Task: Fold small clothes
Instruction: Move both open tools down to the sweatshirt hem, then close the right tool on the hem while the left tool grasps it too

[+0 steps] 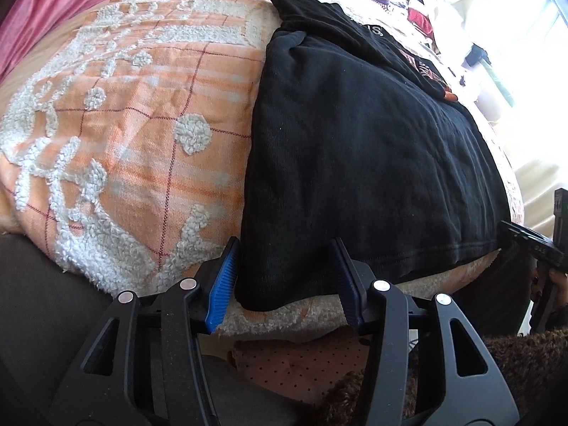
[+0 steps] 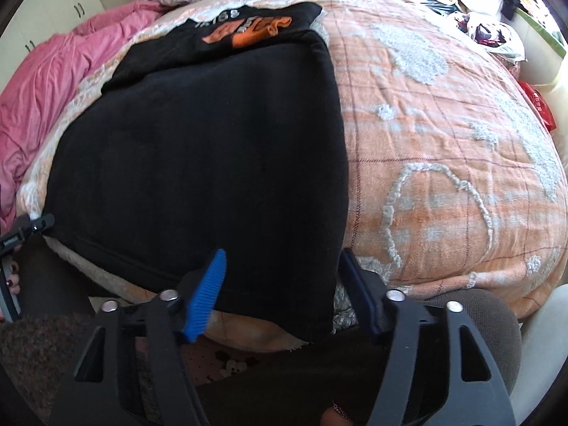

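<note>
One bed with an orange blanket (image 1: 149, 113) fills both views, pink quilt (image 2: 46, 81) beyond. The black shirt (image 1: 355, 149) lies flat ahead; its near-left corner sits between the left gripper (image 1: 285, 284) jaws, near-right corner between the right gripper (image 2: 284, 294) jaws, both apart.

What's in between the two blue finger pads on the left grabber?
A bottom corner of the black shirt sits between the left gripper pads, with the orange blanket beneath it. The left wrist view shows this.
</note>
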A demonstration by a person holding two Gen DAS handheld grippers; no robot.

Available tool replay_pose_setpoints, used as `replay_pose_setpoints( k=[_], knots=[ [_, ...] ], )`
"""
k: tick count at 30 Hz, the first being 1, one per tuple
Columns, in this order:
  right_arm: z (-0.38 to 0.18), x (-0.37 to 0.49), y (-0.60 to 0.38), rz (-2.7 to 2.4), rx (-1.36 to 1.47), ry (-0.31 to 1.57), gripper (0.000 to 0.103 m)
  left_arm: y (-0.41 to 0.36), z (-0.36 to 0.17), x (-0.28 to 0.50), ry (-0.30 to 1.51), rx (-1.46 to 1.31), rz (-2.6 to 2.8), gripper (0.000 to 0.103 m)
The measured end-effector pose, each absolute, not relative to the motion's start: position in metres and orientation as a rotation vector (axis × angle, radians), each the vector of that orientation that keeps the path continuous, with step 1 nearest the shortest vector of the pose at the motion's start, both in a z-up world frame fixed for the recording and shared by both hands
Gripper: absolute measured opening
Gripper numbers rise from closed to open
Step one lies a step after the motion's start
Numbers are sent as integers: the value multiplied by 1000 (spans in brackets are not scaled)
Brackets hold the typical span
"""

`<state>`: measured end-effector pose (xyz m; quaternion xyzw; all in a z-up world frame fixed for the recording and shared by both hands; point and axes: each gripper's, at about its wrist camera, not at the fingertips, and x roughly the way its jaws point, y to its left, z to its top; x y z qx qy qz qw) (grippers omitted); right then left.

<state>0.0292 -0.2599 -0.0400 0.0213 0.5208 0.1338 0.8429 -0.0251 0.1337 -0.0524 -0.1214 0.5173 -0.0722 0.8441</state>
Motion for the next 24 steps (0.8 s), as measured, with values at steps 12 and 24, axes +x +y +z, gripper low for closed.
replay_pose_setpoints(
  k=[12,24],
  knots=[
    [-30,20,-274,376,125,1045,9,133,-54,-21,1097,-267,-140,38],
    [6,10,-288,420,199,866,8,133,-14,-18,954,-231,-132,3]
  ],
)
